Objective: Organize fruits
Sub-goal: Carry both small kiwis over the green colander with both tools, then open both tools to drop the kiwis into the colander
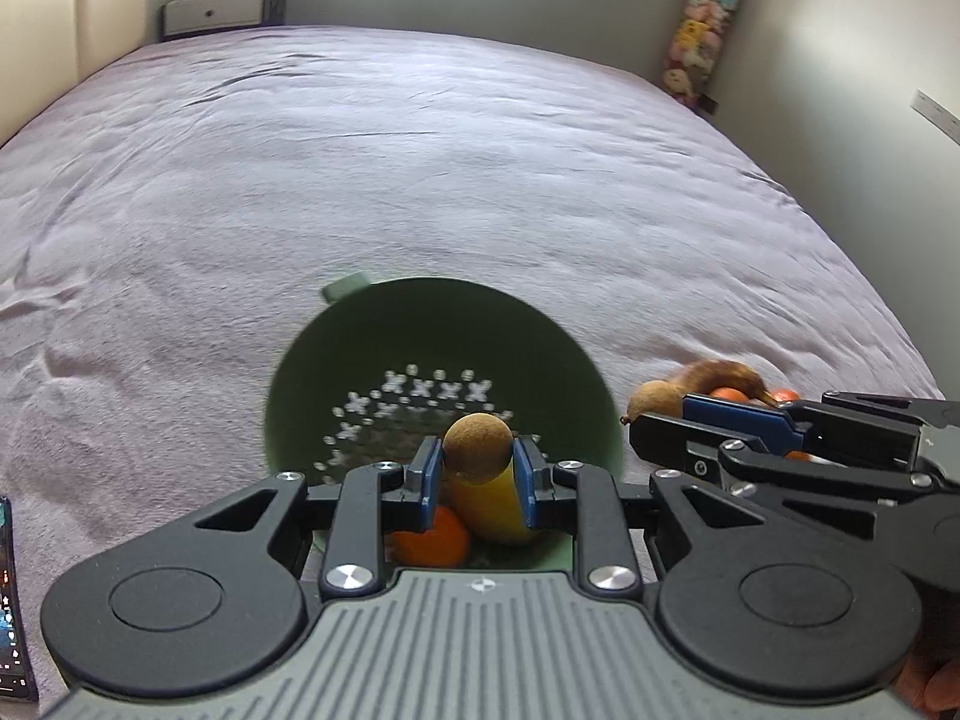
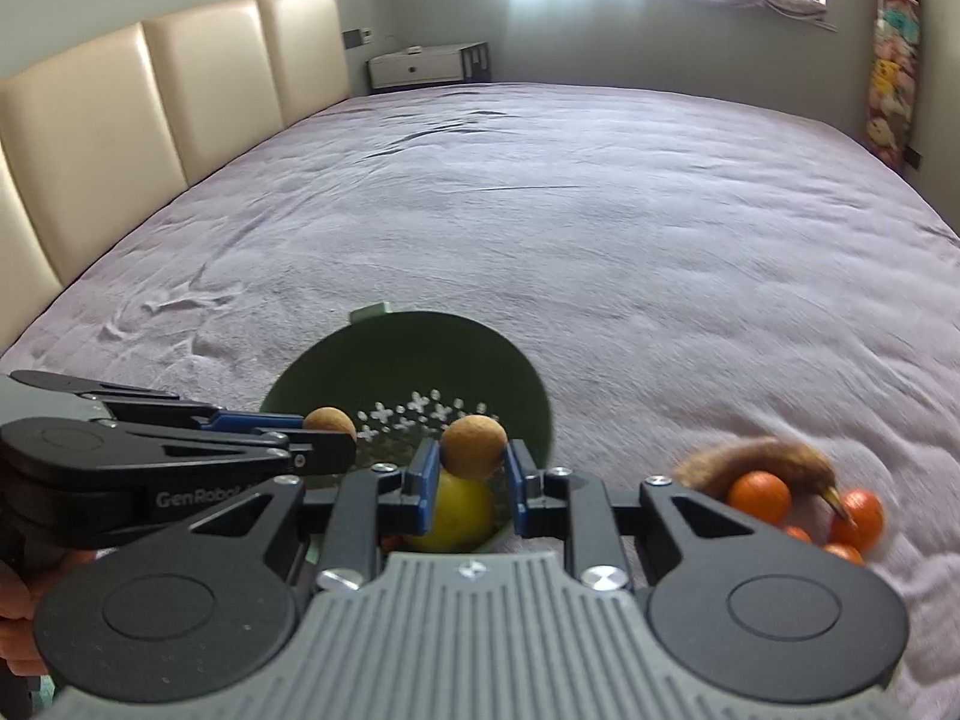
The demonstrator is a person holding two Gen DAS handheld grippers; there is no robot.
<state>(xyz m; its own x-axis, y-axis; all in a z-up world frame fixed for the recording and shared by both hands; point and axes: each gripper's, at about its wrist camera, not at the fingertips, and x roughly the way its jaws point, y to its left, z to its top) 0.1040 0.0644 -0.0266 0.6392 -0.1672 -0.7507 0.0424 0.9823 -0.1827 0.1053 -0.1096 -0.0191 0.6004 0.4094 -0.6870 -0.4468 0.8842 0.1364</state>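
A green colander (image 1: 420, 336) (image 2: 480, 354) lies on the purple bedspread and holds a yellow fruit (image 1: 486, 510) (image 2: 456, 513) and an orange (image 1: 432, 537). Above its near rim, my left gripper (image 1: 477, 456) is shut on a round brown fruit (image 1: 478, 444). My right gripper (image 2: 471, 462) is likewise shut on a second round brown fruit (image 2: 473, 446), beside the first one. Each gripper shows in the other's view: the right gripper (image 1: 645, 426) with its brown fruit (image 1: 654, 399), the left gripper (image 2: 336, 441) with its brown fruit (image 2: 329, 423).
A pile of small oranges (image 2: 759, 495) with a long brown curved fruit (image 2: 756, 456) (image 1: 726, 375) lies right of the colander. A phone (image 1: 12, 600) sits at the left edge. The bedspread (image 1: 420, 150) stretches far ahead; a padded headboard (image 2: 120, 120) stands left.
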